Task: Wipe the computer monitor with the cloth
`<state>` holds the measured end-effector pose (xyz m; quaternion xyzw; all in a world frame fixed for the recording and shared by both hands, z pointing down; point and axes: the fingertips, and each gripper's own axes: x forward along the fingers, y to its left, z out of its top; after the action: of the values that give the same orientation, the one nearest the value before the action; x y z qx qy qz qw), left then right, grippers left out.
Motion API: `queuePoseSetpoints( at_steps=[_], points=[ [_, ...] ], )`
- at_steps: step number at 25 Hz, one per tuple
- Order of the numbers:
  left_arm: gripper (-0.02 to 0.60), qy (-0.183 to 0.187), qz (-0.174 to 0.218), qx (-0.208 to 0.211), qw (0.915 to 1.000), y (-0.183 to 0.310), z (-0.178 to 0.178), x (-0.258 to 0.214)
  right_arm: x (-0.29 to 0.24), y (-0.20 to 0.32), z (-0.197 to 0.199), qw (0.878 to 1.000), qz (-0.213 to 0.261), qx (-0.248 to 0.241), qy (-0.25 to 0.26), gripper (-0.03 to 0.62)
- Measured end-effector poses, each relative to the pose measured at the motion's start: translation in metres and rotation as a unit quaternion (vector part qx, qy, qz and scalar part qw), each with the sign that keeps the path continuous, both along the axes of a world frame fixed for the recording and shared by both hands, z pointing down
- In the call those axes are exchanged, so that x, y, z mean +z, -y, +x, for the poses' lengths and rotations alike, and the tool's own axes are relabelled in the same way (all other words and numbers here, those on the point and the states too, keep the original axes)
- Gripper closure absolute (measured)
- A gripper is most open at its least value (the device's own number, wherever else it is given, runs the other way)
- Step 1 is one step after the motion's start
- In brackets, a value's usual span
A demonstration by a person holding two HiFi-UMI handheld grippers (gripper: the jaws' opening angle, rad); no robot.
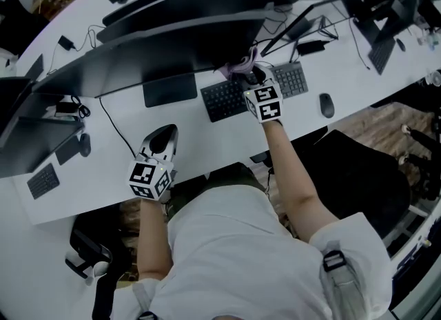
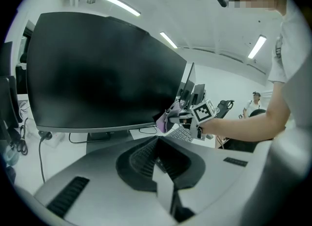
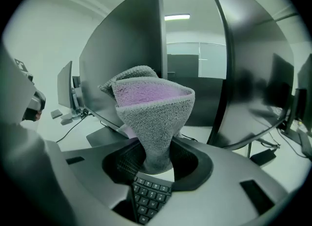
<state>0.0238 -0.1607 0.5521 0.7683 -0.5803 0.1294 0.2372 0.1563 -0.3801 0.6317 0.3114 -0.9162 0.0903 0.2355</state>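
Here the right gripper [image 3: 156,164] is closed tight on the grey and purple cloth [image 3: 153,118], which it holds at the lower edge of the dark monitor [image 2: 97,69], above the keyboard [image 1: 227,98]. The left gripper [image 2: 158,164] hangs over the white desk [image 1: 117,167], well apart from the cloth, with its jaws together and nothing between them.

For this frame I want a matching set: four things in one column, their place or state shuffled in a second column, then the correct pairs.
Things:
1. cloth
2. left gripper
3. keyboard
4. mouse

Place or state:
A. on the desk, to the keyboard's right
B. nothing between its jaws
C. pinched in the right gripper, up by the monitor
D. on the desk, under the right gripper

Pairs: 1-C, 2-B, 3-D, 4-A
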Motion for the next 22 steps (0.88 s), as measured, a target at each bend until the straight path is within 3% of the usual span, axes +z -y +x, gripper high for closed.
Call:
queuePoseSetpoints(
  at_steps=[7,13,22],
  points=[
    [0.578,0.008,-0.013,-0.015,0.9998,-0.003,0.000,0.005,0.022,0.002,0.001,0.993,-0.077,0.044,0.083,0.447],
    [0.578,0.015,-0.021,-0.023,0.9994,-0.005,-0.002,0.006,0.035,0.001,-0.001,0.970,-0.152,0.088,0.170,0.442],
    [0.578,0.012,-0.023,-0.033,0.9991,-0.013,-0.009,0.007,0.042,-0.004,-0.012,0.938,-0.218,0.120,0.242,0.442]
  ],
)
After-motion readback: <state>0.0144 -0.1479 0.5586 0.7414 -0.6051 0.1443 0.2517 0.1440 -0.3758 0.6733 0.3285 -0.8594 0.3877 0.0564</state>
